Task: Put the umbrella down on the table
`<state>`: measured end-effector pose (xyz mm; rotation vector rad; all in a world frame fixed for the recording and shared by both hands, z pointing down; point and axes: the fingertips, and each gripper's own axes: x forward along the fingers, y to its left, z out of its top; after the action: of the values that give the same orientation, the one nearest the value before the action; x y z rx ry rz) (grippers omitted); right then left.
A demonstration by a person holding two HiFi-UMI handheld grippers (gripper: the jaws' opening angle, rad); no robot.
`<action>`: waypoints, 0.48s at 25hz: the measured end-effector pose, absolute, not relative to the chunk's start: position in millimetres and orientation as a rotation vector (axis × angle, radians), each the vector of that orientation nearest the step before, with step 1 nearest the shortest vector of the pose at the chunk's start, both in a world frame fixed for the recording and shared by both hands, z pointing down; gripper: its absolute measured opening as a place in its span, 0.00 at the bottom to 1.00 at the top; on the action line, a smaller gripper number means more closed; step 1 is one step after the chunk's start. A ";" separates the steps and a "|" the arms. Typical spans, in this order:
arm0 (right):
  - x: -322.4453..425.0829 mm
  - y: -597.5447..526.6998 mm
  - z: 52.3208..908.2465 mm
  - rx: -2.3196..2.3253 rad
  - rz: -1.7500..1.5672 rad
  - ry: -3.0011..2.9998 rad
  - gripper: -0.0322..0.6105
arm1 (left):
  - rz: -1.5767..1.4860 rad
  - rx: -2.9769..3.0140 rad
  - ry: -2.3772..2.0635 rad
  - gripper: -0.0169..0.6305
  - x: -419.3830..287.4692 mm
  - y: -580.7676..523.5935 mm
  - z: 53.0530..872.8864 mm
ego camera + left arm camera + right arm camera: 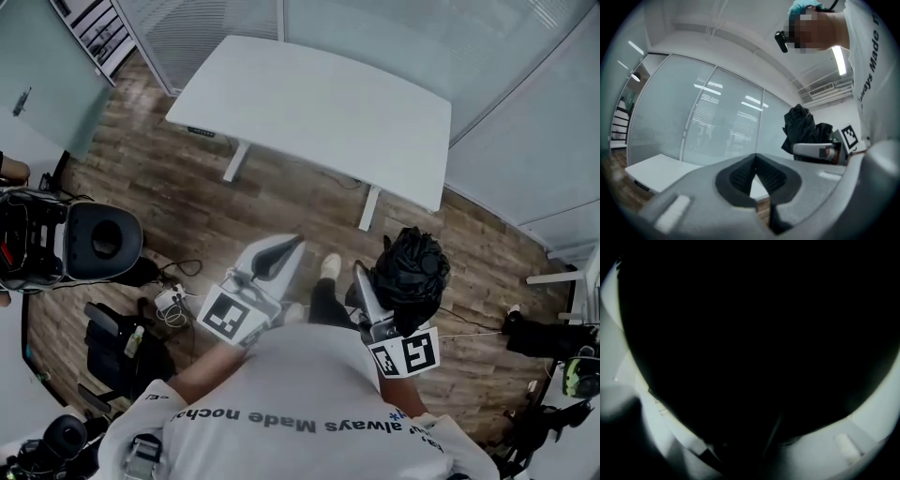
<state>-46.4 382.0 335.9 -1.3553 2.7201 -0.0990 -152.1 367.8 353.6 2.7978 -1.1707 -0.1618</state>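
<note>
A bundled black umbrella (pixel 412 264) sits between the jaws of my right gripper (pixel 398 286), which is shut on it at waist height above the wooden floor. The right gripper view is almost wholly filled by the dark umbrella cloth (pixel 750 333). From the left gripper view the umbrella (pixel 802 125) shows to the right, held in the right gripper (pixel 819 150). My left gripper (pixel 292 244) is shut with nothing in it, its pads meeting at the tips (pixel 755 157). The white table (pixel 309 103) stands ahead, bare, and its top (pixel 656 169) lies beyond the left jaws.
Glass partition walls (pixel 394 33) run behind and to the right of the table. A black round-seated piece of equipment (pixel 98 239) and dark bags (pixel 117 349) stand on the floor at the left. More dark gear (pixel 548 336) lies at the right.
</note>
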 end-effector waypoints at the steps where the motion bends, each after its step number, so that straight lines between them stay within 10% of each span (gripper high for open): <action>1: -39.2 365.6 335.4 -1.354 -0.101 2.719 0.43 | -0.159 2.800 -1.173 0.03 -145.3 350.8 351.7; 12: 45.4 194.9 332.9 -1.366 -0.093 2.706 0.43 | -0.128 2.816 -1.200 0.03 -67.1 177.3 343.5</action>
<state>45.4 194.9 332.9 -1.3662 2.7062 -0.0928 -67.1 177.3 343.5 2.8159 -1.1996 -0.1276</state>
